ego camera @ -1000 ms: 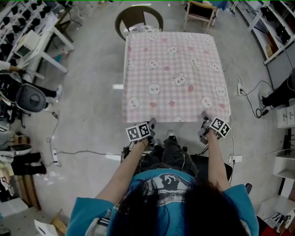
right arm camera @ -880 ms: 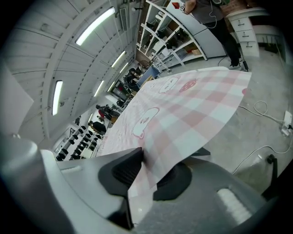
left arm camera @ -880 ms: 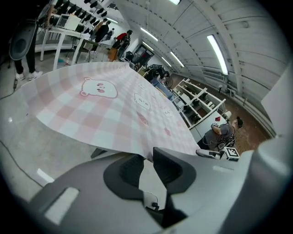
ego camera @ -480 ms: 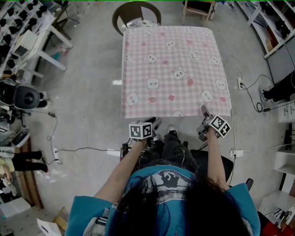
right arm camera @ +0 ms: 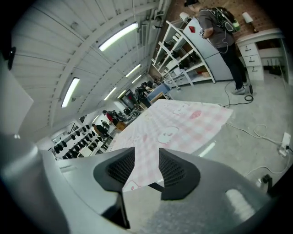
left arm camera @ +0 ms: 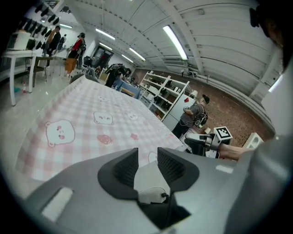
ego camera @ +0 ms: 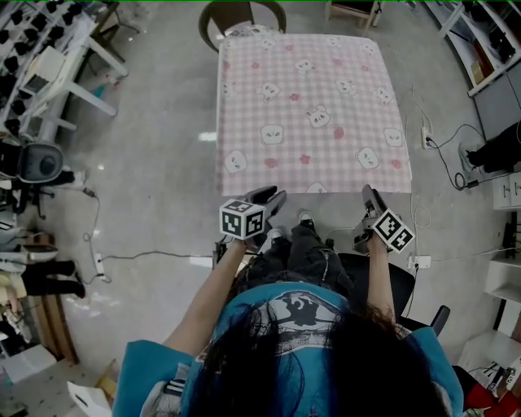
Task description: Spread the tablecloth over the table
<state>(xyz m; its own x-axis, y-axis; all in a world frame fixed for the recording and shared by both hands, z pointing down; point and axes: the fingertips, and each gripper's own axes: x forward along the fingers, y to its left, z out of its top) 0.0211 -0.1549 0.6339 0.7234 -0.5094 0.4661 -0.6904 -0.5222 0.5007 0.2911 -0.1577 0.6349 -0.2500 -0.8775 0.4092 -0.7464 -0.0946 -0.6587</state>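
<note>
The pink checked tablecloth (ego camera: 309,106) with bear prints lies spread flat over the table, its near edge hanging down in front of me. My left gripper (ego camera: 272,198) hovers just short of that edge near its left corner. Its jaws are apart and closing, with nothing between them. My right gripper (ego camera: 369,198) is held by the right corner, also closing and empty. In the left gripper view the cloth (left arm camera: 87,119) stretches away beyond the left gripper (left arm camera: 147,153). The right gripper view shows the cloth (right arm camera: 178,119) past the right gripper (right arm camera: 146,153).
A round-backed chair (ego camera: 242,15) stands at the table's far end. Cables and a power strip (ego camera: 440,163) lie on the floor to the right. White tables (ego camera: 65,73) sit at the left, shelving at the right. A person (left arm camera: 194,114) stands beyond the table.
Both grippers have let go of the cloth's near edge, opened, and lifted back toward me. The left one has rolled, so its marker cube faces differently.
</note>
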